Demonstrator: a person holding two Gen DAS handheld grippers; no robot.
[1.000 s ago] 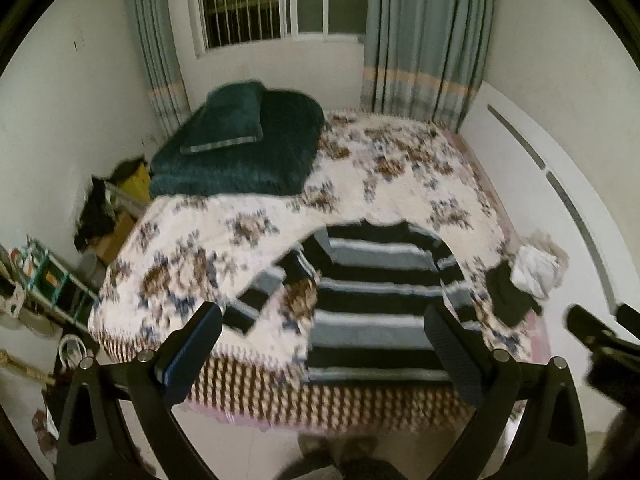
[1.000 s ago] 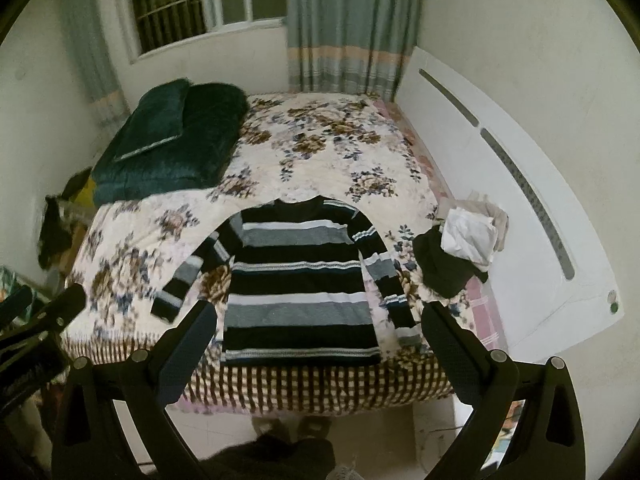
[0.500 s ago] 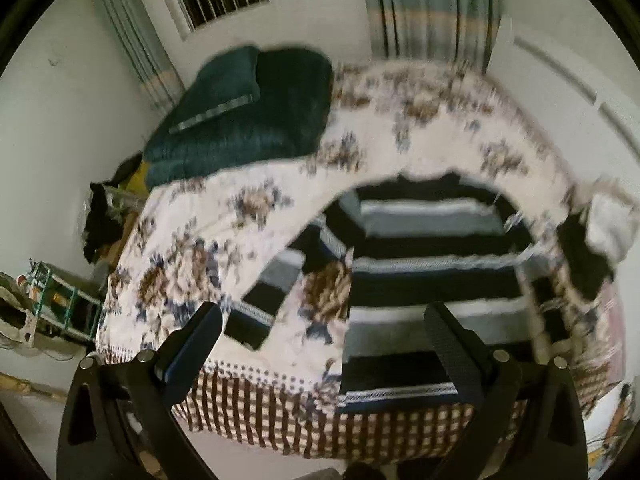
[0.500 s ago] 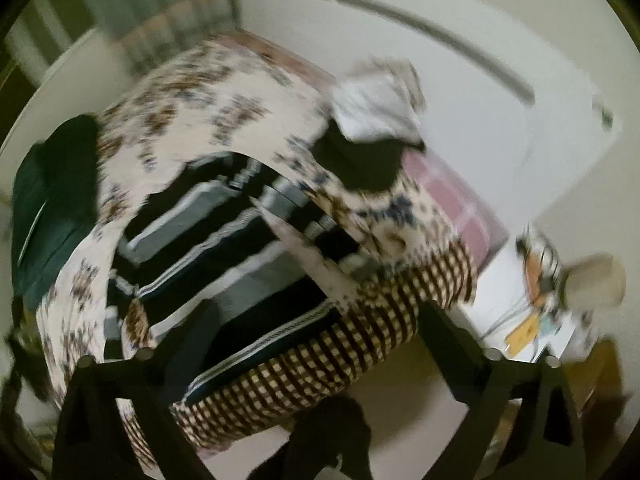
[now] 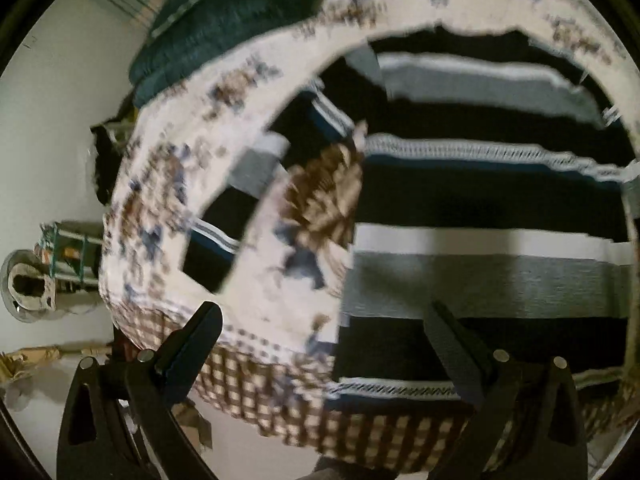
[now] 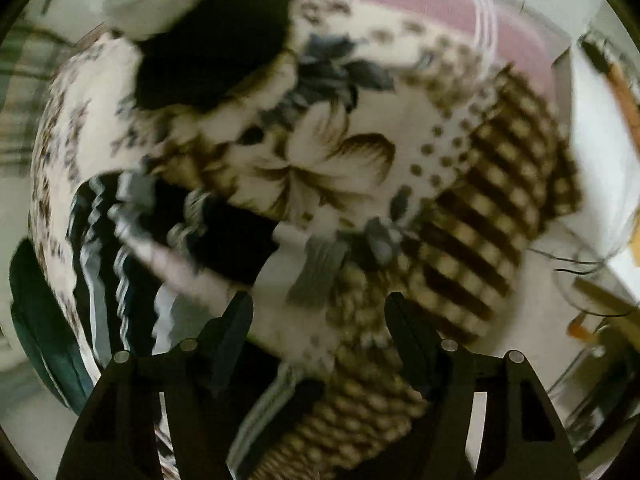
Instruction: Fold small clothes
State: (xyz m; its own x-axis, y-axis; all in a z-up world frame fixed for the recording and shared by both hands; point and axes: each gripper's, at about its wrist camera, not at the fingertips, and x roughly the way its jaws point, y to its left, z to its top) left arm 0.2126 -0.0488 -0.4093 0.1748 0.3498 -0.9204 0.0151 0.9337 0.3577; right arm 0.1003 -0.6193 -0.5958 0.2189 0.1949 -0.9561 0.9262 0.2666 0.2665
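A black, grey and white striped sweater (image 5: pixel 480 200) lies flat on the floral bedspread (image 5: pixel 280 280), its hem at the bed's near edge and one sleeve (image 5: pixel 244 184) stretched out to the left. My left gripper (image 5: pixel 324 340) is open and empty, close above the hem's left corner. In the blurred right wrist view the sweater's other sleeve (image 6: pixel 192 232) runs toward the bed edge, ending in a grey cuff (image 6: pixel 316 272). My right gripper (image 6: pixel 320 320) is open and empty just short of that cuff.
A dark green folded blanket (image 5: pixel 240 20) lies at the far left of the bed. A black garment (image 6: pixel 208 52) lies on the bedspread near the right sleeve. The checked bed skirt (image 6: pixel 500 200) hangs at the near edge. Clutter stands on the floor at the left (image 5: pixel 60 256).
Both grippers have dropped fast toward the bed's near edge, the left toward the hem's left corner, the right swinging toward the right sleeve cuff. The sweater has not moved.
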